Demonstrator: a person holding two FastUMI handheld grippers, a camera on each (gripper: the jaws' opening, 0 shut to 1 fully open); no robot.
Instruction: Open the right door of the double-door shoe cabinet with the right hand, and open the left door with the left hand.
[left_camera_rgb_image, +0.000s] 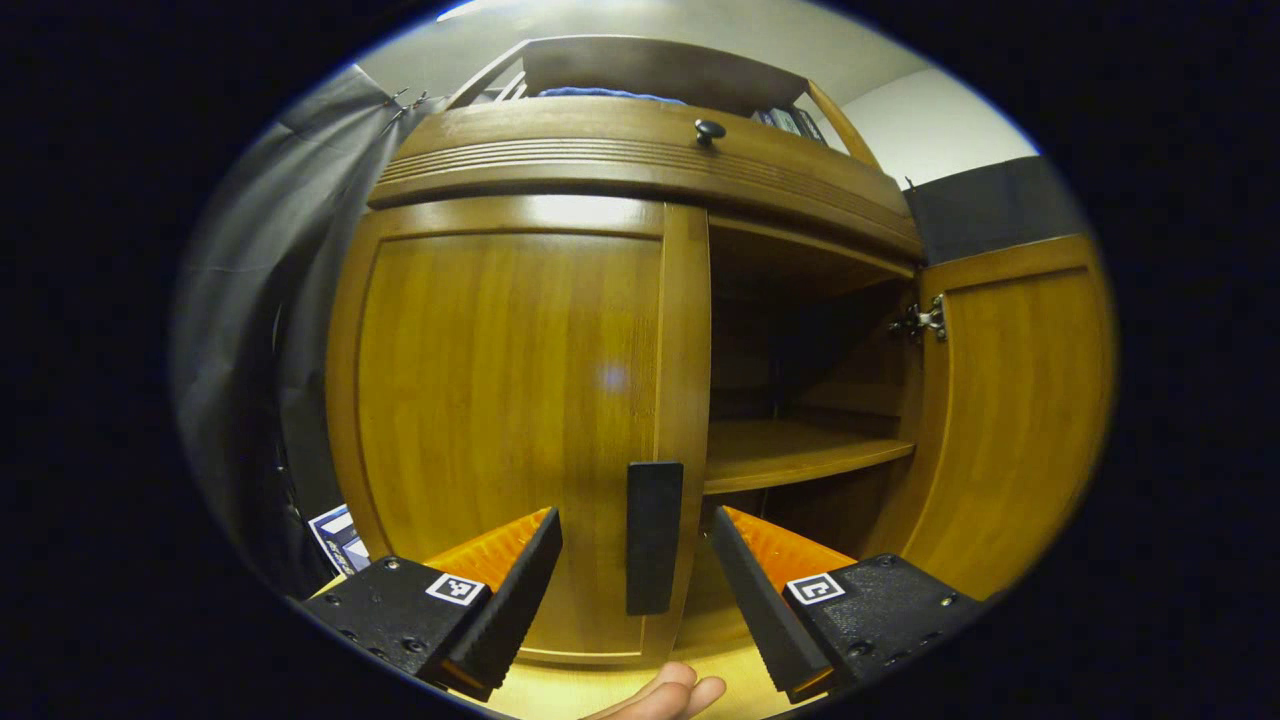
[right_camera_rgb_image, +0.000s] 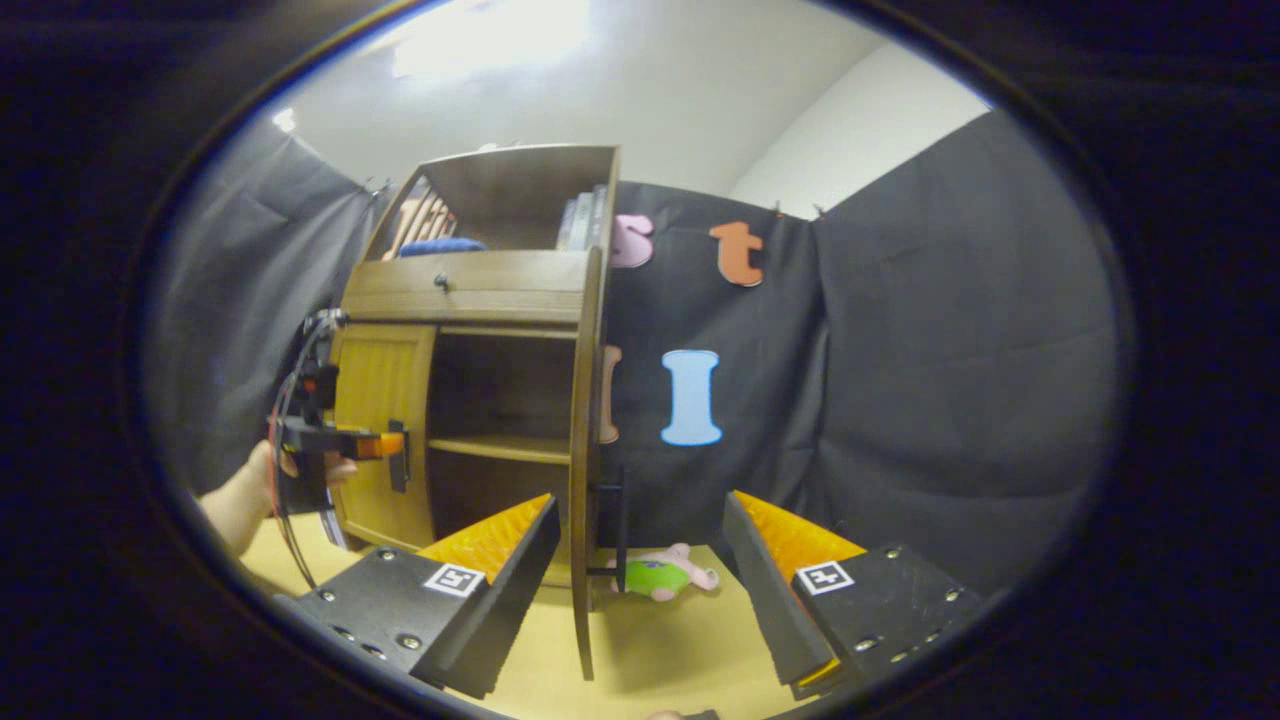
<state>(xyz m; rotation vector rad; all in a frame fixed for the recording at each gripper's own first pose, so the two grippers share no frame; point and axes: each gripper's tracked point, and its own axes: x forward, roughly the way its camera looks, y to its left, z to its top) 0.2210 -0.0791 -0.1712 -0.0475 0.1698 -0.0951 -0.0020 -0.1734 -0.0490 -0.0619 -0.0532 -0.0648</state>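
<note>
The right door (right_camera_rgb_image: 581, 470) of the shoe cabinet (left_camera_rgb_image: 640, 160) already stands swung out, edge-on between the right hand-held gripper (right_camera_rgb_image: 640, 570)'s spread fingers, which pinch nothing. The left door (left_camera_rgb_image: 500, 420) is closed. Its dark handle (left_camera_rgb_image: 654, 536) sits just ahead, between the left hand-held gripper (left_camera_rgb_image: 636, 580)'s wide-open fingers. Best next: advance, close squarely on the handle, then pull along the hinge arc.

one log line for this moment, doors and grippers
right door: open | left door: closed | left gripper: open, straddling left handle | right gripper: open
</note>
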